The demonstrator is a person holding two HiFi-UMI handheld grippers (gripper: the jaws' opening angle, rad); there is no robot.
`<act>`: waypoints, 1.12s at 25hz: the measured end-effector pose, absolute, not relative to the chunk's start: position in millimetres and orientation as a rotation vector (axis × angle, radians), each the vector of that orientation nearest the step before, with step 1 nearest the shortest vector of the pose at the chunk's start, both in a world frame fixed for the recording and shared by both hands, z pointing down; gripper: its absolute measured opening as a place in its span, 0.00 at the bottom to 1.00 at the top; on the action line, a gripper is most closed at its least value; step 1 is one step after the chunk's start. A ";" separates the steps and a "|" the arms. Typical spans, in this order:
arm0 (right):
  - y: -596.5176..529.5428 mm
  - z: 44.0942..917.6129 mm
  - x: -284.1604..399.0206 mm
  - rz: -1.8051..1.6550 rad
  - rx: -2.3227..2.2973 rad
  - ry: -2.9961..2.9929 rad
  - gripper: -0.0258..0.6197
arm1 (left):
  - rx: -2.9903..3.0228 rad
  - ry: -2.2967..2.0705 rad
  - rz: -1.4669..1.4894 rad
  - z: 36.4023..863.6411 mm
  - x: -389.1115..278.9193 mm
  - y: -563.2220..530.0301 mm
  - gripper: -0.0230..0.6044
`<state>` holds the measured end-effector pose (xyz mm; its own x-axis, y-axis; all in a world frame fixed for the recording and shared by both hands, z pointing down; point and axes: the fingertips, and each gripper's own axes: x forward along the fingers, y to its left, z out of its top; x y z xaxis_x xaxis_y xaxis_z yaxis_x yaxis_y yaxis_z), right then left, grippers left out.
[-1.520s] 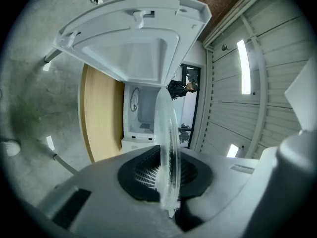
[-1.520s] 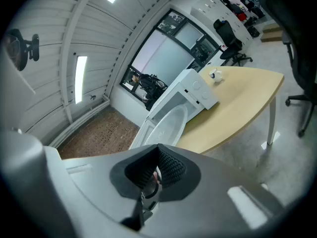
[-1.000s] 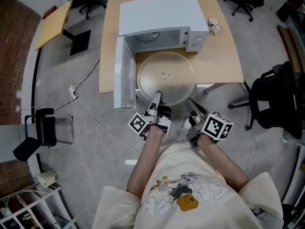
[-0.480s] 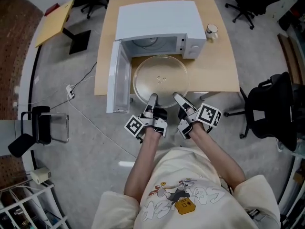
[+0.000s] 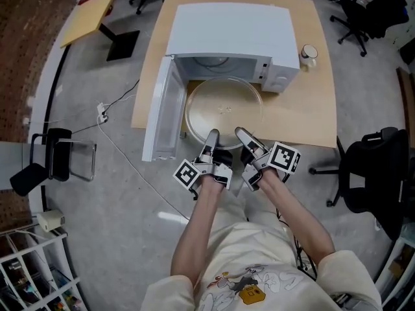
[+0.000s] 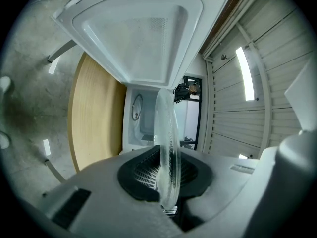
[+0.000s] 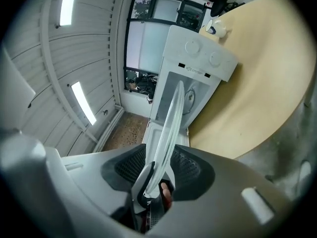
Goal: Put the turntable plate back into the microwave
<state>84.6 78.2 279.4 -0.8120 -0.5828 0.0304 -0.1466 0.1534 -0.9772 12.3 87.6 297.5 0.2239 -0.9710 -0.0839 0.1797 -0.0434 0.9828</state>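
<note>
Insertion step in hand. The left claw [image 5: 213,135] is clamping the near rim of the turntable plate [image 5: 224,105]. The right claw [image 5: 241,133], its jaws just closing, is gripping the rim alongside. The plate is hanging before the open microwave [image 5: 227,31]. The next move probably calls for sliding it in level.

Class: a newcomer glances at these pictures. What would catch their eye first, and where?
The clear glass turntable plate stands out, just in front of the open white microwave on the wooden table. The left gripper clamps its near rim; the right gripper, jaws just closing, has the rim between them.
</note>
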 end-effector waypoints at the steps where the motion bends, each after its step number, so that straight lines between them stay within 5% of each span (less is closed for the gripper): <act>1: 73.6 287.1 84.8 -1.712 -0.731 2.087 0.29 | 1.217 -0.885 -1.161 301.5 10.1 82.9 0.08; 8: 19.9 305.5 64.9 -1.697 -0.692 2.045 0.28 | 1.225 -0.873 -1.149 328.5 -5.5 26.2 0.08; 16: -23.3 343.1 51.4 -1.669 -0.780 2.008 0.15 | 1.284 -0.850 -1.102 348.1 -21.7 -24.2 0.08; 28: -87.2 382.3 44.4 -1.661 -0.761 1.909 0.13 | 1.315 -0.849 -1.085 384.5 -35.7 -89.2 0.08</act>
<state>44.4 -87.2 382.3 -0.7220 -0.6919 -0.0059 -0.0896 0.1020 -0.9907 -35.7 -89.2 384.5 0.3052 -0.9469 -0.1010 0.1298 -0.0637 0.9895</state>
